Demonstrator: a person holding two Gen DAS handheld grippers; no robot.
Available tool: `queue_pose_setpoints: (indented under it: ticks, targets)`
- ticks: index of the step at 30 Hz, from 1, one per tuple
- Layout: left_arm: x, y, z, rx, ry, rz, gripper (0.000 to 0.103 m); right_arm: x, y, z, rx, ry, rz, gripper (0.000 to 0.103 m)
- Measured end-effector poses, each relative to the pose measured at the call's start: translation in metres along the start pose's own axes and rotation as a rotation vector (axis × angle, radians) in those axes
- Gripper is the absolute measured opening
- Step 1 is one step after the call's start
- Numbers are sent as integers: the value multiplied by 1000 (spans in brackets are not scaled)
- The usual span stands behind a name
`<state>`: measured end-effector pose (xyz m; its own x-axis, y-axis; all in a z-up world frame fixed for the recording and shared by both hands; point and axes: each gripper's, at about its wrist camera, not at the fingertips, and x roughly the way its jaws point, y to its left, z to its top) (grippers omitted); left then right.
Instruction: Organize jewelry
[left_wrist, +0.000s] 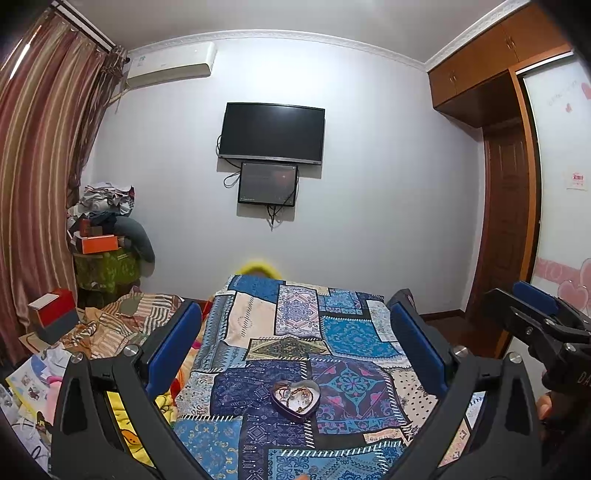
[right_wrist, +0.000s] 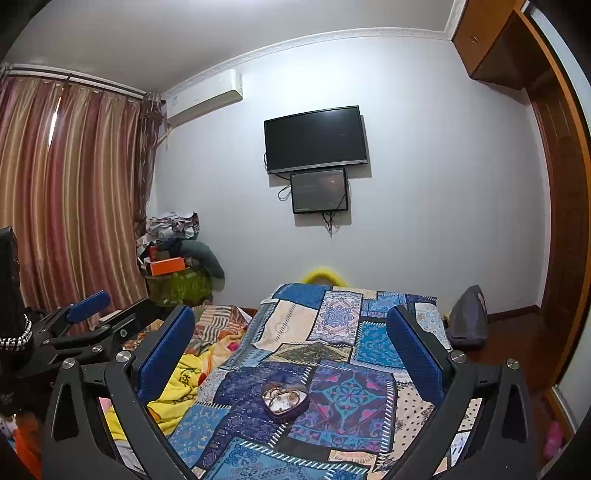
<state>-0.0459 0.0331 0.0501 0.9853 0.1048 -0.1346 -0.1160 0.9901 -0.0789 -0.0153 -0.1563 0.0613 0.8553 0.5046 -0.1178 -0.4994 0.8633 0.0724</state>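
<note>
A purple heart-shaped tin with tangled jewelry inside lies on the blue patchwork cloth; in the right wrist view the tin sits just left of centre on the cloth. My left gripper is open and empty, held above and short of the tin. My right gripper is open and empty at a similar height. The right gripper also shows at the right edge of the left wrist view. The left gripper shows at the left of the right wrist view.
Striped and yellow bedding lies left of the cloth. A pile of boxes and clothes stands in the far left corner by the curtains. A TV hangs on the wall. A dark bag sits right of the cloth.
</note>
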Motion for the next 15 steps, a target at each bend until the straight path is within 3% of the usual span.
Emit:
queue_pose_setpoints:
  ticks: [15]
  targets:
    - [2,-4,0,8,10,-6,102,1,-4,-2,9,8,-5,103]
